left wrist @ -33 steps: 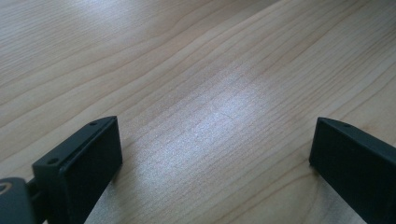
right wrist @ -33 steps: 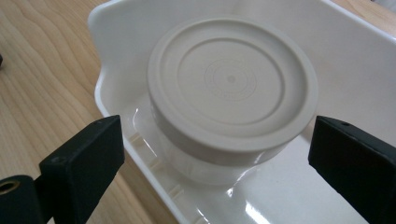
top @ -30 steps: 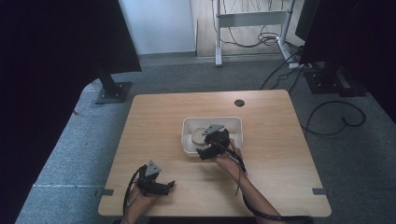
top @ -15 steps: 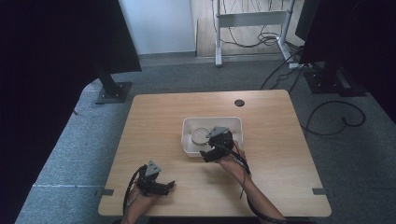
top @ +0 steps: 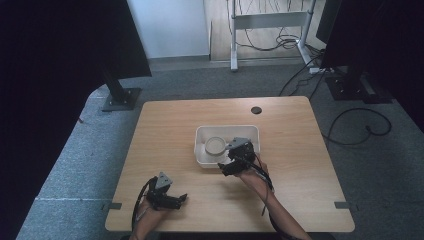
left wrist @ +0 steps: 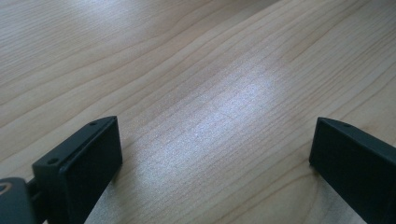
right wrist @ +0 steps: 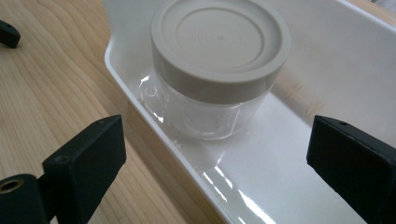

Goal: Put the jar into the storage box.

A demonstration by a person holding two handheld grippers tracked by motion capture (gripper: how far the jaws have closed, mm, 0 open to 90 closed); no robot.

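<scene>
Inside the white rectangular plastic tray (top: 200, 150), which sits near the middle of the light wooden tabletop (top: 300, 150), a clear round plastic jar with a beige screw lid (right wrist: 219, 65) stands at the tray's left end, close to the left wall and the near wall. The jar is upright: its long axis is vertical, the lid faces up, and the base rests flat on the tray floor. The right gripper (right wrist: 215, 172) hovers over the tray's near wall with its jaws spread wide, nothing between them, and the jar ahead of them. The principal risk, judged from this position, is the near wall: one jaw lies outside the tray and the other inside, so a straight advance would strike or straddle the wall and push the tray across the tabletop. A second risk is a grip taken only on the smooth clear body, which could slip, or a low off-centre contact that tips the jar against the wall. The left gripper (top: 167, 197) rests near the front-left corner of the tabletop, jaws spread, empty.
</scene>
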